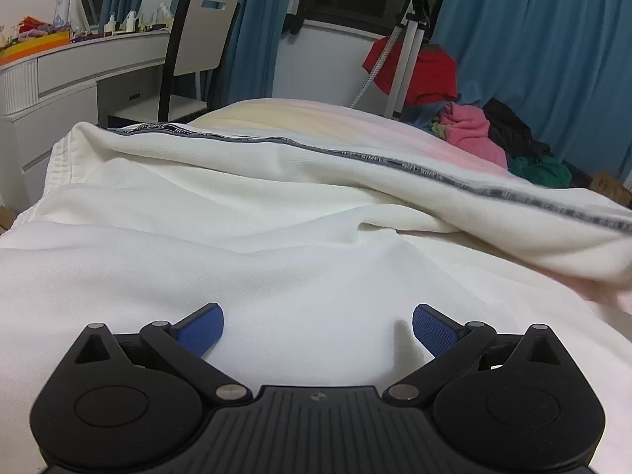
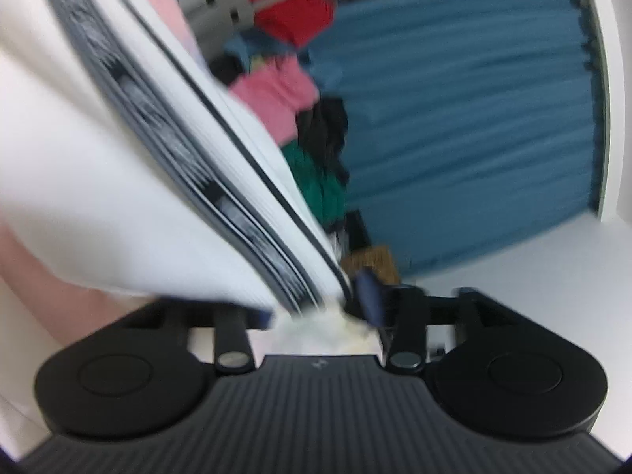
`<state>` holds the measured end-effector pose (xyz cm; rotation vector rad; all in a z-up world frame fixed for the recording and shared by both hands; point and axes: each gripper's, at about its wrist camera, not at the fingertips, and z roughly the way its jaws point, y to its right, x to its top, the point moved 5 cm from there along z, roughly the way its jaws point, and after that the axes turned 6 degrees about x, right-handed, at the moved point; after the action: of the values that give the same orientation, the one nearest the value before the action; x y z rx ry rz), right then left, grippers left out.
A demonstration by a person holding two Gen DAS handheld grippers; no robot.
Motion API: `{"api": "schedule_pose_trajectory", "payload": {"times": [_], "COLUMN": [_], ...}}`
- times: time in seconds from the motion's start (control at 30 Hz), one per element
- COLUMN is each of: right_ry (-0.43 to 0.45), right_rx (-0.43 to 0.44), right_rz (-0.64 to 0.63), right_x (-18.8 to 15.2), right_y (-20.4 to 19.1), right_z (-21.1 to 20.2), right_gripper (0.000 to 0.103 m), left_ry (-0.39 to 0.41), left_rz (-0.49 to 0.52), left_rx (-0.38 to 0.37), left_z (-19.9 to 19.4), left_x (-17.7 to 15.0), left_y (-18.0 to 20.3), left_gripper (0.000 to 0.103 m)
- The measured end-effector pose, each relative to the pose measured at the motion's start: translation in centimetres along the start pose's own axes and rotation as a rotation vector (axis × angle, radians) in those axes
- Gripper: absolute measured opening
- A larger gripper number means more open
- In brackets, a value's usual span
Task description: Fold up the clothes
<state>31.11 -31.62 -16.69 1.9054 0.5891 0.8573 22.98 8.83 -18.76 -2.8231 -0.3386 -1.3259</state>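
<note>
black linkages and blue-padded fingers (image 1: 200, 328) of the left gripper (image 1: 318, 330) filled the near edge of its view, spread wide apart with nothing between them, hovering low over the white garment (image 1: 276, 213) that lay across the bed (image 1: 300, 118). that garment, white trousers by the look of the ribbed waistband and the grey lettered side stripe (image 1: 395, 162), had one leg doubled over the other. in the blurred right view the right gripper (image 2: 316, 312) had a bunched cuff end of the same cloth between its fingers (image 2: 369, 300); whether the pads pressed on it i could not tell. to do this fold well, i judged the right end should be carried fully across and laid so the stripes lined up, while the left pinned the lower layer flat to stop it dragging. the bed's sheet was pale with pastel bands. beyond it hung teal curtains (image 1: 533, 47), a heap of pink, green and black clothes (image 1: 501, 142), a red garment on a stand (image 1: 418, 67), plus a white chair (image 1: 201, 35) at a cluttered dressing counter (image 1: 91, 63).
</note>
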Motion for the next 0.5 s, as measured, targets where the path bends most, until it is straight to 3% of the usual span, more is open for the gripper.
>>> {"api": "schedule_pose_trajectory", "payload": {"times": [0.1, 0.17, 0.3, 0.33, 0.43, 0.5], "right_ry": [-0.127, -0.23, -0.261, -0.237, -0.076, -0.057], "right_rx": [-0.044, -0.032, 0.141, 0.217, 0.563, 0.806], "right_rz": [0.109, 0.279, 0.957, 1.125, 1.571, 1.702], "right_x": [-3.8, -7.2, -13.4, -14.6, -16.1, -14.0], "right_y": [0.8, 1.7, 3.7, 3.7, 2.2, 0.9], "right_z": [1.9, 2.6, 0.2, -0.7, -3.8, -3.3], "right_gripper": [0.066, 0.067, 0.067, 0.067, 0.07, 0.068], "left_ry": [0.007, 0.01, 0.017, 0.018, 0.023, 0.022], "left_rz": [0.014, 0.016, 0.018, 0.02, 0.025, 0.023], "left_rx": [0.002, -0.003, -0.007, -0.004, -0.007, -0.005], "left_z": [0.1, 0.1, 0.2, 0.2, 0.0, -0.3], "left_x": [0.0, 0.1, 0.0, -0.1, -0.4, -0.6], "left_y": [0.1, 0.2, 0.3, 0.4, 0.5, 0.5], "left_gripper": [0.103, 0.103, 0.103, 0.103, 0.103, 0.103]}}
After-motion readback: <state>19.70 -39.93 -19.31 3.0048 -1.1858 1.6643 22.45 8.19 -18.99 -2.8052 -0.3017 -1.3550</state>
